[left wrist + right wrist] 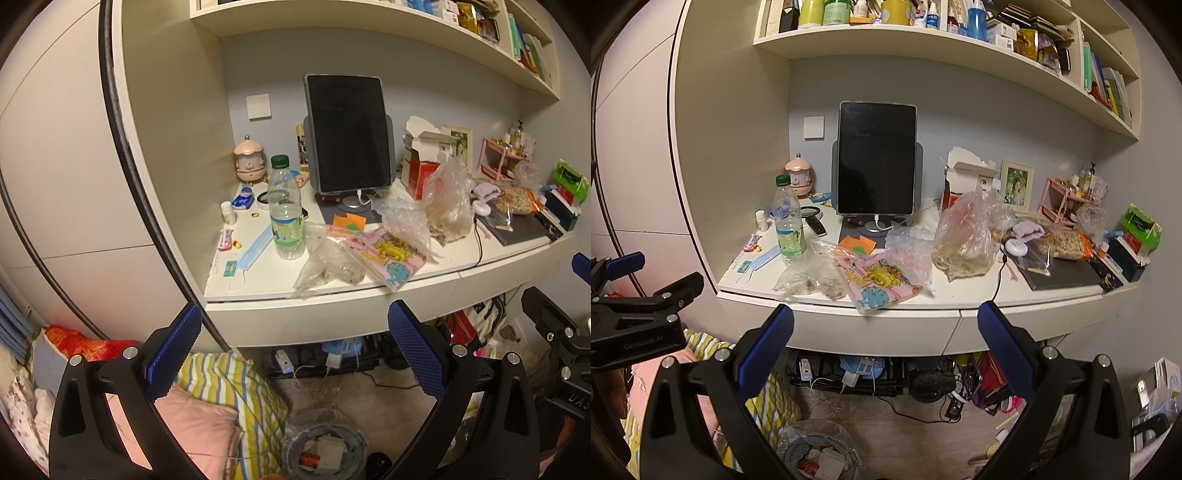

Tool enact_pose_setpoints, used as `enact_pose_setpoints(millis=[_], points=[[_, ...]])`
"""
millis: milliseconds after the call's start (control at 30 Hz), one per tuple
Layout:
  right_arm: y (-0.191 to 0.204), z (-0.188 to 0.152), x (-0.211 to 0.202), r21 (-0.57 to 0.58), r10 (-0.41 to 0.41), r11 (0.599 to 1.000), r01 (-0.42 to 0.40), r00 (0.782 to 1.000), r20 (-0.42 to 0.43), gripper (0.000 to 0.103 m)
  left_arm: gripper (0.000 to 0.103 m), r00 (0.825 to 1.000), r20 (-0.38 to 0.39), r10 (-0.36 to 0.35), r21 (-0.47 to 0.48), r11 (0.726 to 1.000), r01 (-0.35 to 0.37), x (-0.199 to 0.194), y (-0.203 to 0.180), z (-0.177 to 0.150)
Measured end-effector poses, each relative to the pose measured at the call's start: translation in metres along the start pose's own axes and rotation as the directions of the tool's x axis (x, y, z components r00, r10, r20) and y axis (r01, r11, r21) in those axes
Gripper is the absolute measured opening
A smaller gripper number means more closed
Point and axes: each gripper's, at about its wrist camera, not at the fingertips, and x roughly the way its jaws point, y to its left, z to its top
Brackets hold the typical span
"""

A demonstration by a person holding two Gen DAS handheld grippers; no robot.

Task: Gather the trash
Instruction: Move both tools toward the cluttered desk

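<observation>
Both grippers (294, 321) (885, 321) hold jaws wide, empty, facing desk (945, 295) cluttered with plastic bags (964, 236), bottle (788, 221).

Green-capped clear bottle (285, 210) with green label, pink cartoon-print bag (388, 258), light blue mask (253, 251), yellow-striped bedding (236, 391)

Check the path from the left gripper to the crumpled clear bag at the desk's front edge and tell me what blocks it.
Nothing visible blocks it. The left gripper hangs open below and in front of the desk edge, and the crumpled clear bag lies right at that edge. The water bottle stands behind it, to its left.
</observation>
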Motion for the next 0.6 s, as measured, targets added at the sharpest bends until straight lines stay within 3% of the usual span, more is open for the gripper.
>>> enact_pose_setpoints(millis=[600], points=[[0.020,-0.020,-0.017,0.056,-0.063,0.996,0.064,0.998,-0.025,0.097,0.098,0.998,-0.011,-0.069,0.019,0.997,0.069,0.008,0.019,-0.026]])
